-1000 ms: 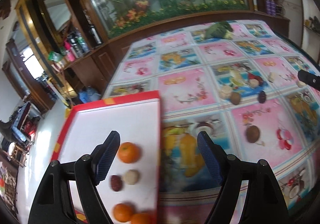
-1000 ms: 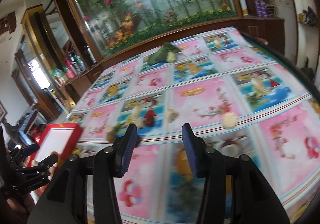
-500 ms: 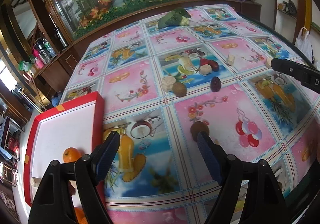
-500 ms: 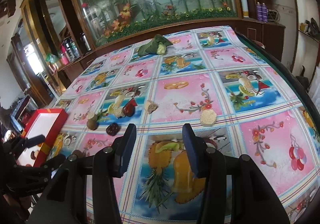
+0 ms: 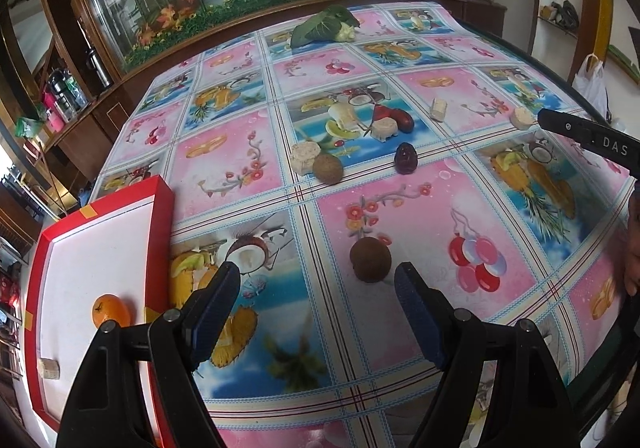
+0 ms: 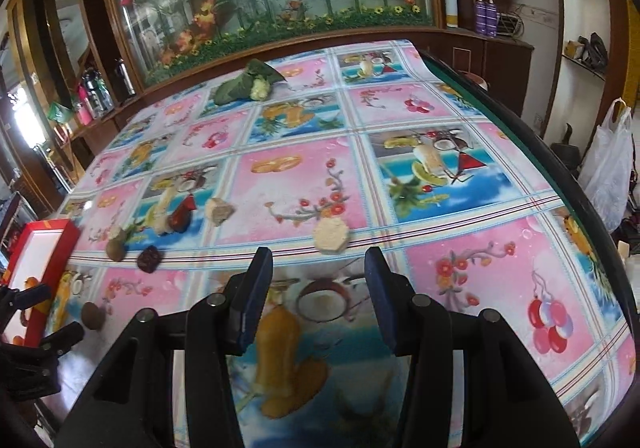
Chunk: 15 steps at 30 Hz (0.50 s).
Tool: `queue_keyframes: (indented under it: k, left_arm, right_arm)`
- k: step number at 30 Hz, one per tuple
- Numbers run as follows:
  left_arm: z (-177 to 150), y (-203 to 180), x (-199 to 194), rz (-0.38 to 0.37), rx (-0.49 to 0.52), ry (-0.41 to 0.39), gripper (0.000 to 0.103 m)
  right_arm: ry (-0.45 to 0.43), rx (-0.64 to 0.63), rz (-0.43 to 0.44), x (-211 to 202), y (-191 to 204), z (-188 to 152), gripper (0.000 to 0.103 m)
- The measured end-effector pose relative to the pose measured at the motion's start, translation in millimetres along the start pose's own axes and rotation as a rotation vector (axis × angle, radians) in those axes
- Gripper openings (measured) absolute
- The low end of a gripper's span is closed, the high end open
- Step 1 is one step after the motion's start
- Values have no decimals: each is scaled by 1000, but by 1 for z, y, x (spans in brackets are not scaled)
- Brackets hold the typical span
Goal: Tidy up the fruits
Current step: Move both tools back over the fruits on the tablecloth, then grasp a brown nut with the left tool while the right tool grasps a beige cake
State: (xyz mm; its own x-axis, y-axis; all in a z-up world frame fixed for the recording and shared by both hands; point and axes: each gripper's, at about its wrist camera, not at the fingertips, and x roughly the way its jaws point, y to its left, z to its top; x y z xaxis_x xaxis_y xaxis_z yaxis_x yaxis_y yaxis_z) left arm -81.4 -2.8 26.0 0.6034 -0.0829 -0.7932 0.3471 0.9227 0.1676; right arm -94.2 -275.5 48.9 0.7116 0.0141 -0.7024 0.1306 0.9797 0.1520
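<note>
A: How will the brown round fruit [image 5: 370,259] handle?

B: Judging by looks: light, firm, apt to roll. Take it across its widest part. It sits on the table [image 5: 400,208], at about 1 o'clock just ahead of the left hand-held gripper [image 5: 318,298].

A: The grippers?

B: Left spread wide, empty, touching nothing. The right hand-held gripper [image 6: 318,294] likewise released, the pale chunk [image 6: 330,235] at 12 o'clock.

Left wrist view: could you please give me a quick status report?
Left hand-held gripper open, empty. Brown round fruit just ahead, on the cloth. Red tray to the left, holding an orange. Nothing in the way.
</note>
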Motion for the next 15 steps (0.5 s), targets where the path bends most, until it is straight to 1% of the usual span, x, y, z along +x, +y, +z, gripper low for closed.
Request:
queue_keyframes:
  k: [3,6,9,12,15]
  left_arm:
    - [0,3,2,-13,-13,4,80]
    - [0,3,3,-21,-16,3,80]
    - [1,2,5,-34,-16,7,80]
    - [1,1,6,-49,-16,9,80]
    - [2,1,6,-67,-23,8,80]
  right_arm:
    - [22,-42,-20,10,4,5,49]
    - [47,-78,-6,19,12,8,49]
    - [66,-118,-49,29,20,10,49]
    - [94,-142,-115,40,24,10,49]
    - [124,-139,-121,45,23,10,49]
